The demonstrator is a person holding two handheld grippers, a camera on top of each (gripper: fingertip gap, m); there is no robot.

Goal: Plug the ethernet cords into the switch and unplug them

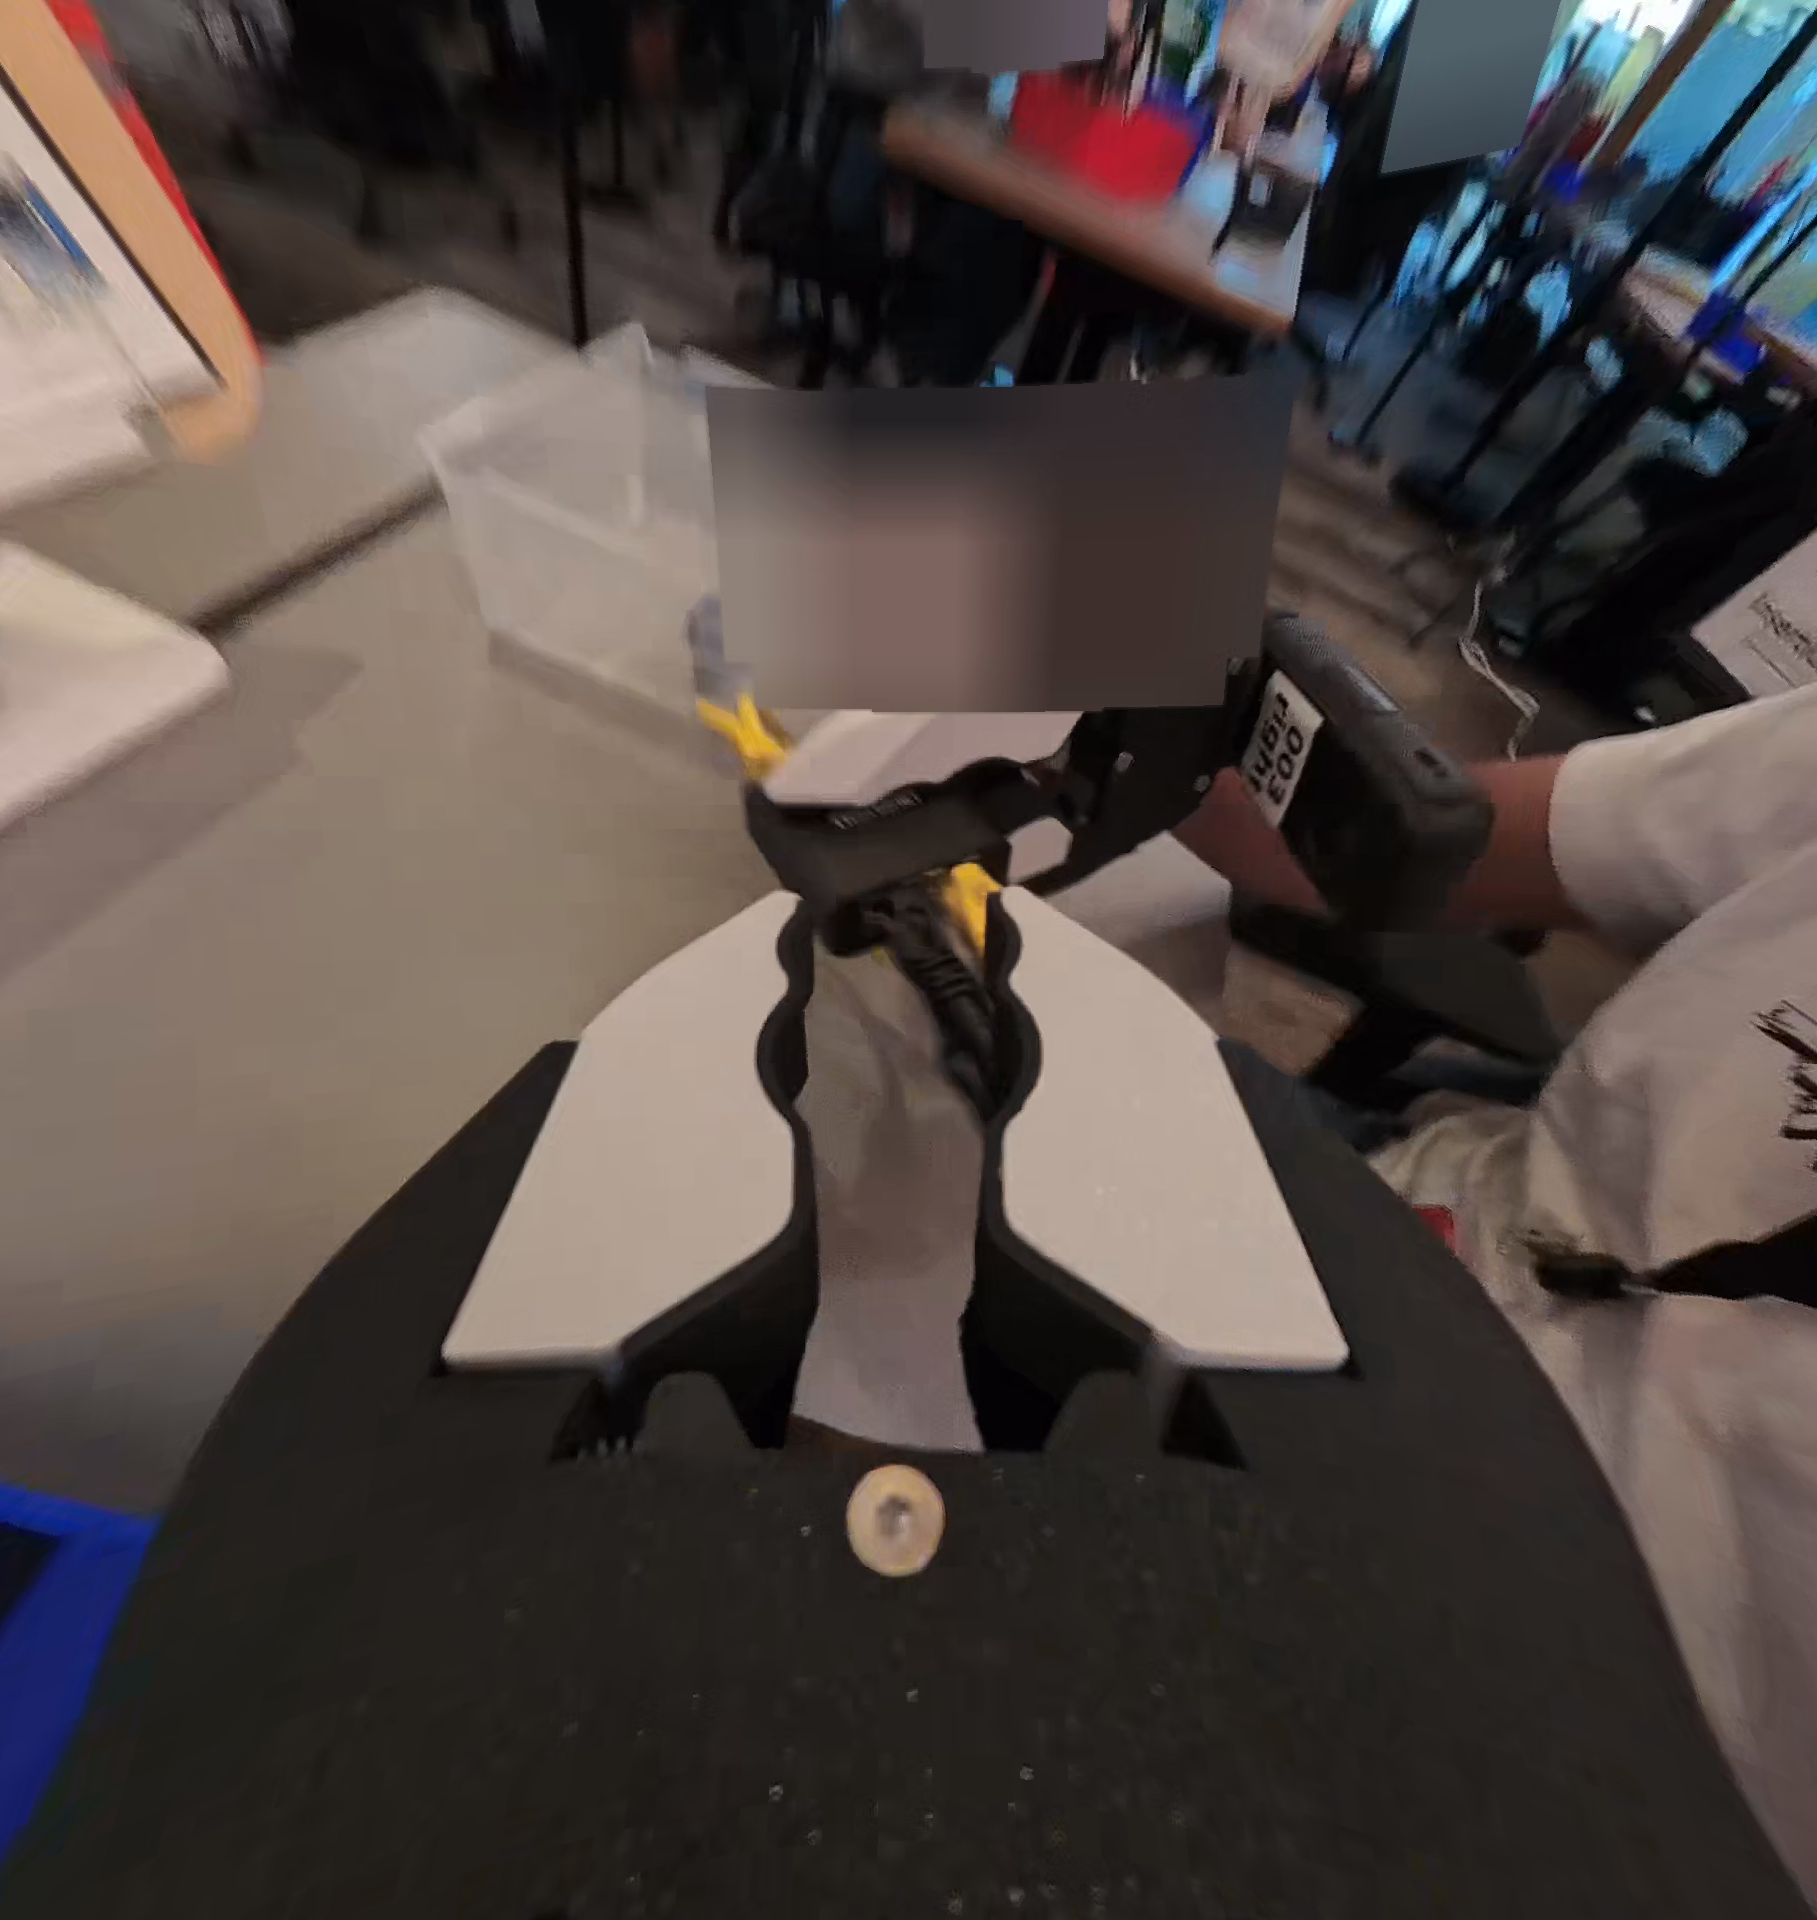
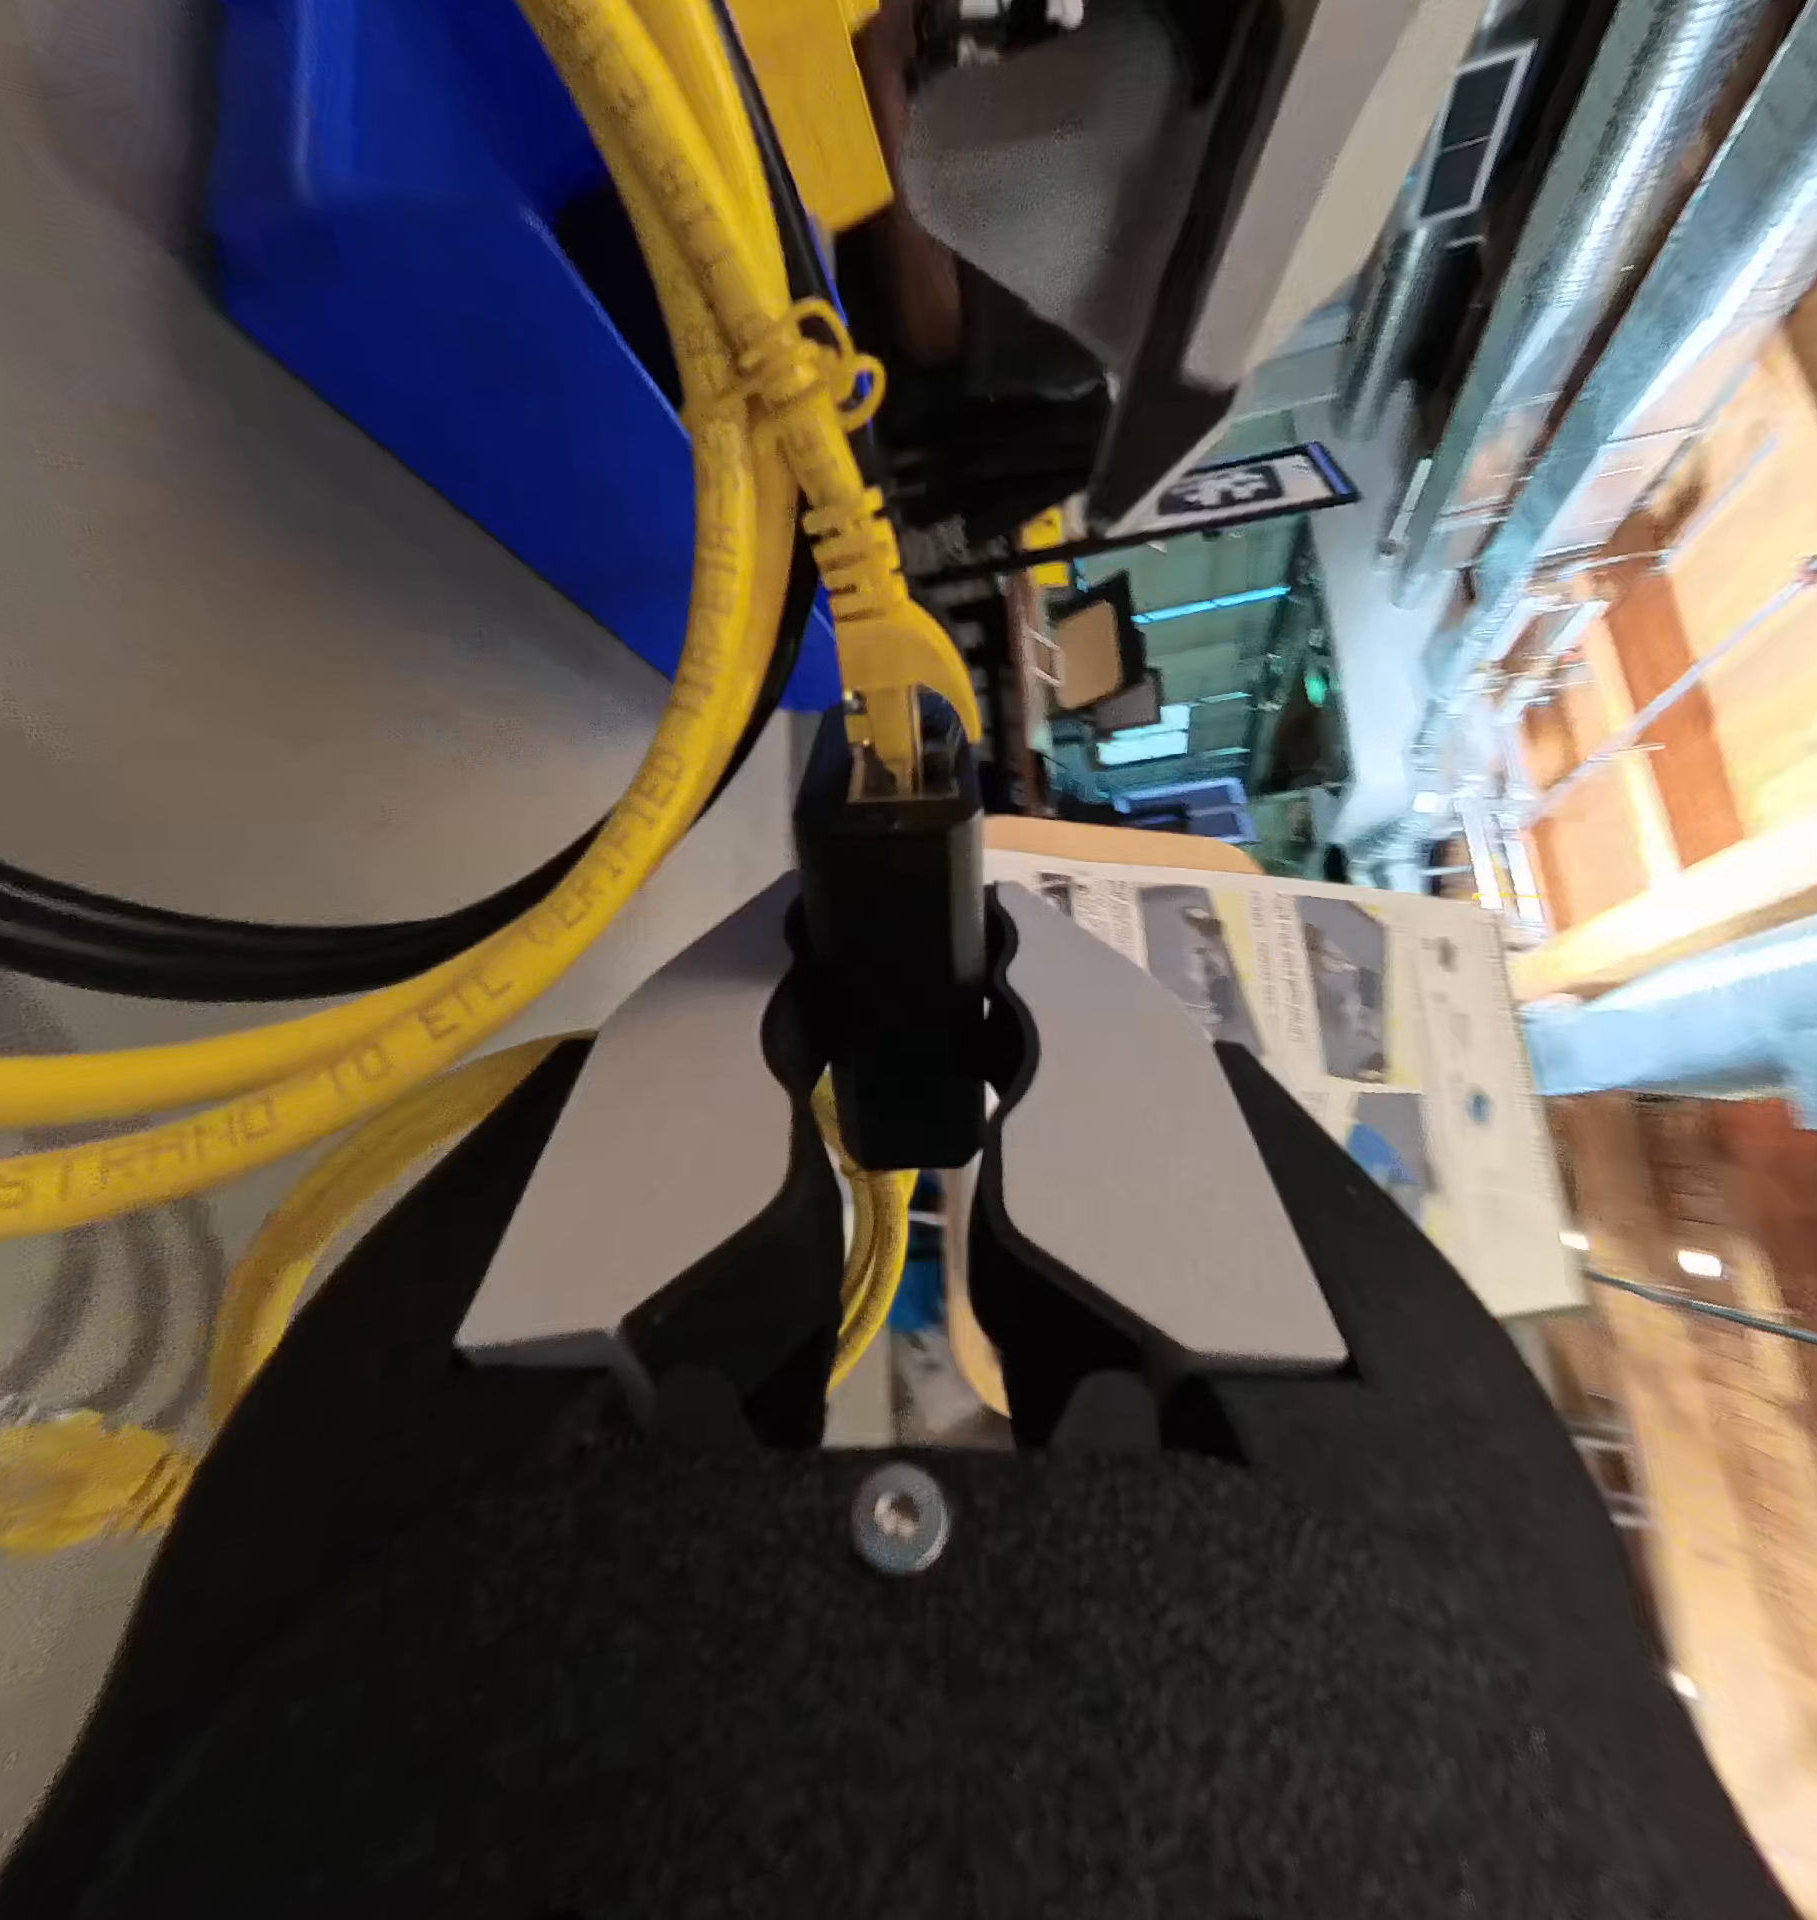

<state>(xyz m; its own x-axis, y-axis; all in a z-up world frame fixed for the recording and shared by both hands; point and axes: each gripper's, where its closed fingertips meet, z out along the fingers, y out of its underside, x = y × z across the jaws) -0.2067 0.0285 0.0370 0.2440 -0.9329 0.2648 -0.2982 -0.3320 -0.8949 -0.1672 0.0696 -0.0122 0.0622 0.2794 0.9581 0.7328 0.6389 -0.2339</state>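
In the right wrist view my right gripper (image 2: pixel 896 935) is shut on a small black switch (image 2: pixel 899 987), with both pads pressed on its sides. A yellow ethernet plug (image 2: pixel 883 665) sits in the port at the switch's far end, and its yellow cord (image 2: pixel 592 894) loops off to the left. In the left wrist view the switch (image 1: pixel 883 831) is held crosswise just beyond my left gripper (image 1: pixel 899 935). The left jaws stand apart. A black cord (image 1: pixel 951 997) from the switch runs between them along the right finger, and the left pad is clear of it. A yellow plug (image 1: pixel 971 899) shows beside it.
A blue bin (image 2: pixel 447 291) is at the upper left, with a black cord (image 2: pixel 260 956) and a loose yellow plug (image 2: pixel 62 1475) on the grey table. A printed board (image 2: pixel 1351 1039) lies to the right. A clear plastic box (image 1: pixel 571 520) and a person's sleeve (image 1: pixel 1714 831) show in the left wrist view. The left gripper's tips are roughly 8 cm from the right gripper's.
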